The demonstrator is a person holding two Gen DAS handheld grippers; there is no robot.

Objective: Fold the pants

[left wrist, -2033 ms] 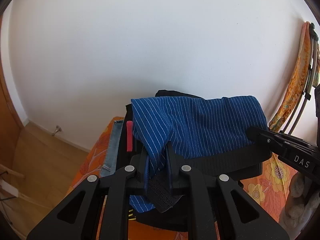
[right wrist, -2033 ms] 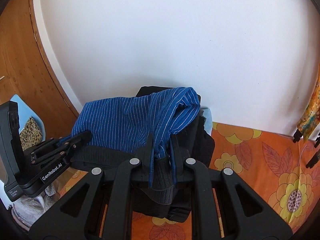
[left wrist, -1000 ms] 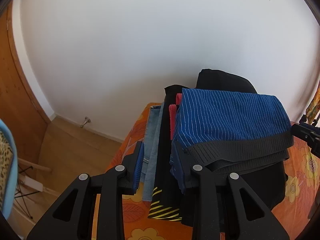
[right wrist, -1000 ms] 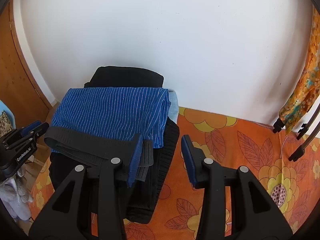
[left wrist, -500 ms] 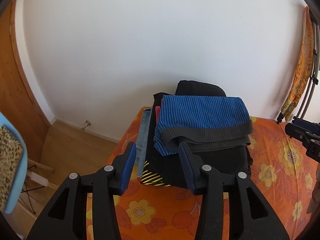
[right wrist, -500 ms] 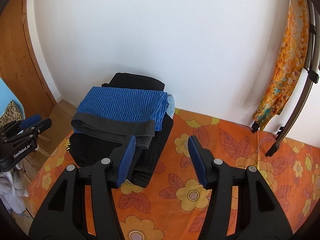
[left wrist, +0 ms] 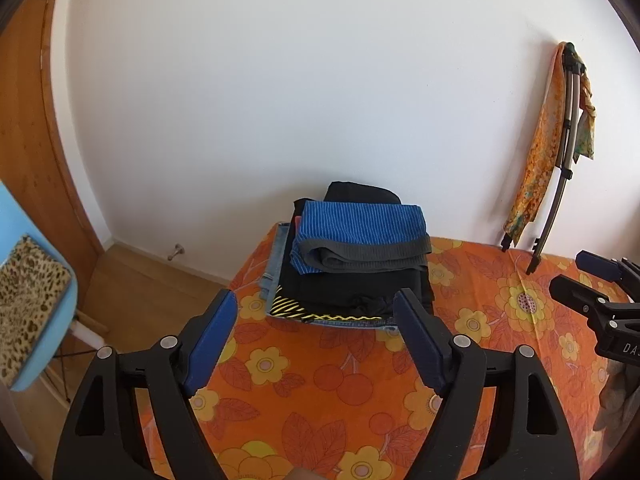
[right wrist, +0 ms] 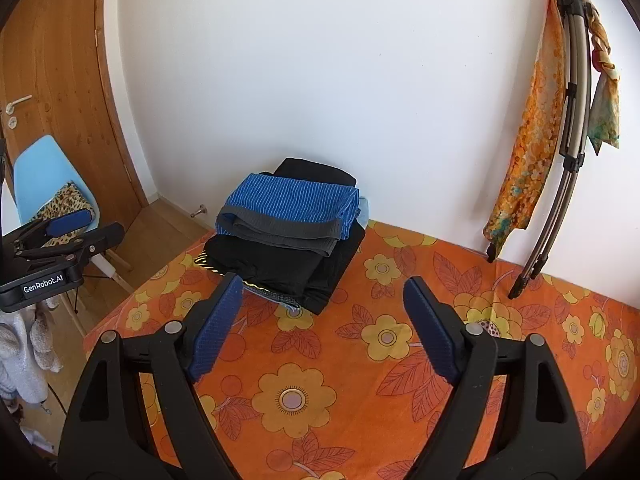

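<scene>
hidden: lower garments in stack [left wrist: 344,296] under striped pants [left wrist: 360,226] | cut off: blue chair [left wrist: 36,320] at left edge

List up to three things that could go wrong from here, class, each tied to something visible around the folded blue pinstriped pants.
1. The folded blue pinstriped pants top a tall pile of dark folded garments near the corner of the orange floral cloth; a nudge might tip it floorwards.
2. Their grey waistband bulges loosely, so the fold may spring open.
3. The left gripper and right gripper, jaws just opened and empty, could snag the pile if they sweep back.
</scene>
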